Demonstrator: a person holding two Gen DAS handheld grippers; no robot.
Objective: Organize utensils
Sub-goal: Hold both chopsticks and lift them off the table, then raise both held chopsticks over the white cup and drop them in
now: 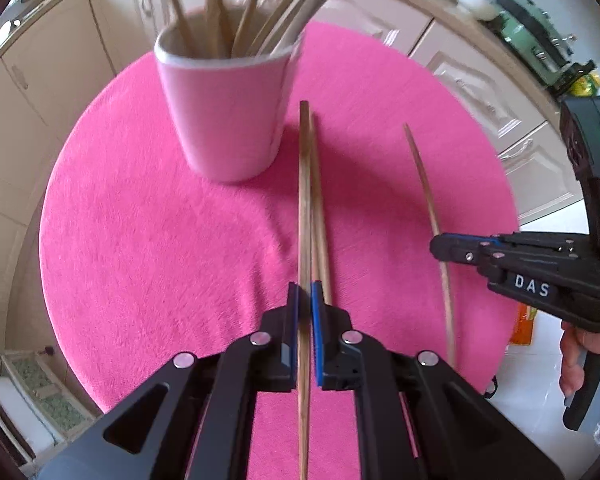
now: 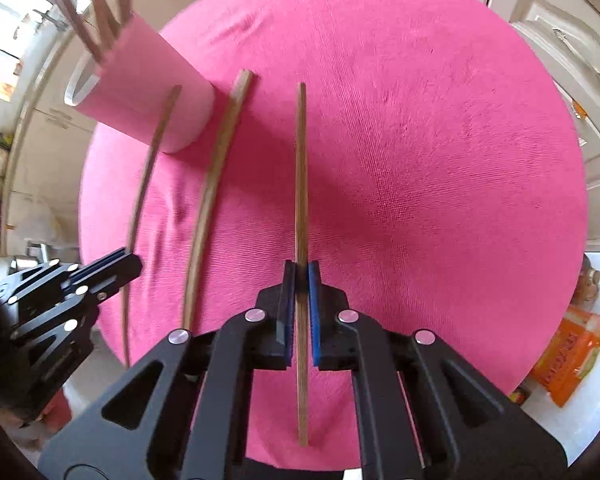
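Observation:
A pink cup [image 1: 224, 120] holding several wooden chopsticks stands at the far side of the round pink tabletop [image 1: 140, 240]. My left gripper [image 1: 305, 292] is shut on a wooden chopstick [image 1: 304, 200] that points toward the cup. Right beside it, a loose chopstick [image 1: 320, 220] lies on the cloth. To the right, my right gripper [image 1: 440, 246] is shut on another chopstick [image 1: 424, 184]. In the right wrist view, the right gripper [image 2: 302, 270] clamps its chopstick [image 2: 301, 180]. The loose chopstick [image 2: 216, 184] lies to its left, then the left gripper [image 2: 134, 264] with its chopstick [image 2: 152, 160] before the cup [image 2: 148, 104].
Cream cabinet doors [image 1: 480, 92] ring the table at the back and right. An orange packet [image 2: 568, 356] lies on the white floor past the table's right edge. A hand [image 1: 576, 356] holds the right gripper's handle. The right half of the cloth [image 2: 440, 180] is bare.

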